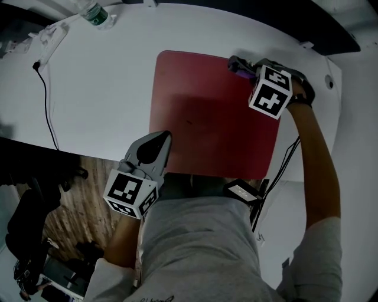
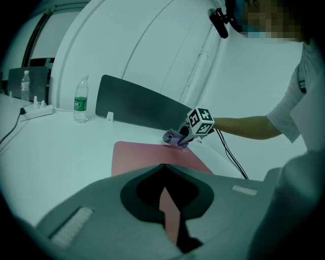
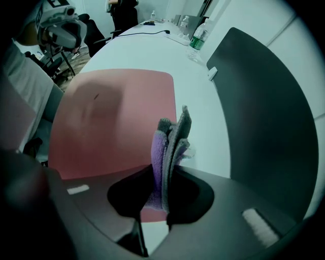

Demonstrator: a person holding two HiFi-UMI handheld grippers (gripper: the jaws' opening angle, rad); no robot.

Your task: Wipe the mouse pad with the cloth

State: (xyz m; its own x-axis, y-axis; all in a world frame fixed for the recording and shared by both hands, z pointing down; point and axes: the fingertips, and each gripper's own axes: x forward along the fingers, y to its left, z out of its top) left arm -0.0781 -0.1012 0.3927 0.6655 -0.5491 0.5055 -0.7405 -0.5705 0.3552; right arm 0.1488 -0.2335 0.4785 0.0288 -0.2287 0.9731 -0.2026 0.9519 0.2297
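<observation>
A red mouse pad (image 1: 207,118) lies flat on the white table (image 1: 100,88). At its far right corner my right gripper (image 1: 237,63) is shut on a folded purple and grey cloth (image 1: 242,72). In the right gripper view the cloth (image 3: 170,147) stands upright between the jaws of the right gripper (image 3: 165,172), over the mouse pad's (image 3: 111,117) edge. My left gripper (image 1: 164,138) rests at the pad's near left corner, shut with nothing in it. In the left gripper view the left gripper (image 2: 163,167) points across the mouse pad (image 2: 137,155) toward the cloth (image 2: 174,137).
A water bottle (image 1: 94,13), a power strip (image 1: 50,35) and a black cable (image 1: 47,100) lie at the far left of the table. A dark divider panel (image 2: 137,106) stands along the table's far edge. Cables (image 1: 283,165) hang off the near right edge.
</observation>
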